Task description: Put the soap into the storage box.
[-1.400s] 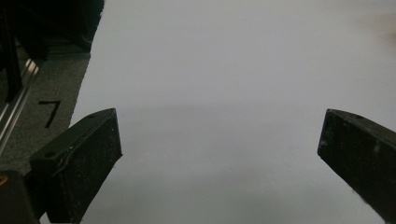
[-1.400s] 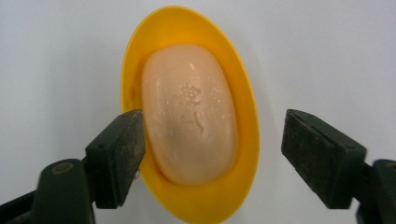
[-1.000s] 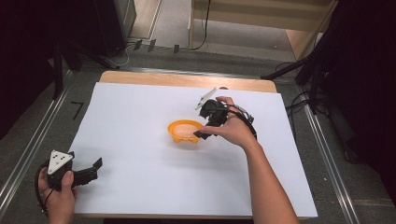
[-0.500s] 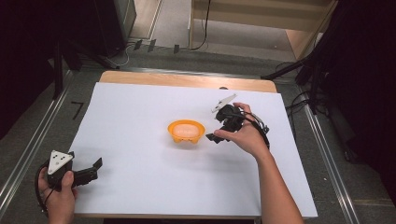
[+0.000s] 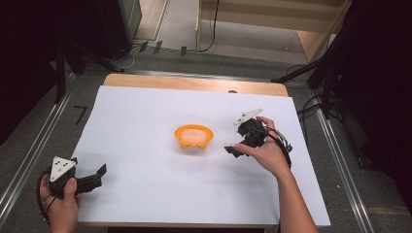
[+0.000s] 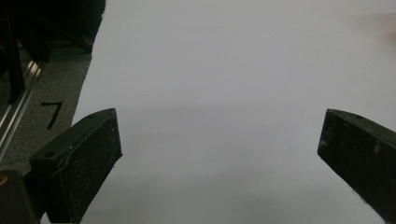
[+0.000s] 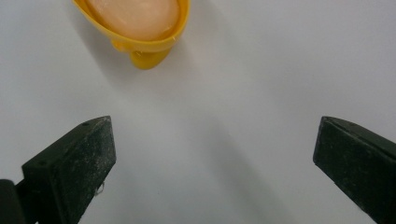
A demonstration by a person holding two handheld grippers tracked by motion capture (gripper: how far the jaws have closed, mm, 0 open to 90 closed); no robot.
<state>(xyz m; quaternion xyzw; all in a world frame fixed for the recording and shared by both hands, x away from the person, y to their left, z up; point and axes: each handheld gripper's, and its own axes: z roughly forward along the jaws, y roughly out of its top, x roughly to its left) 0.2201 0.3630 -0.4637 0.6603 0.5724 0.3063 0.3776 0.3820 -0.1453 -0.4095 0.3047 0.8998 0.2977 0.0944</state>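
Mid-worktop point(image 5: 145, 111) sits the orange bowl point(image 5: 194, 137), free. Right tongs point(image 5: 232, 149) just beside it, jaws wide apart, empty. Left tongs point(image 5: 97, 174) parked near corner, also apart. Likely between steps; next move: approach bowl rim.

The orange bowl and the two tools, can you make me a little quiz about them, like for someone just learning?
1. True or false: the right tool is gripping the orange bowl.
2. Which tool is nearer the bowl? A) the left tool B) the right tool
3. Fill in the word: the bowl sits on a white ____ that covers the table.

Key
1. False. In the right gripper view its jaws stand wide apart with bare white between them, and the bowl lies beyond them.
2. B. In the high view the right tool is just beside the bowl; the left one is at the near left corner.
3. sheet
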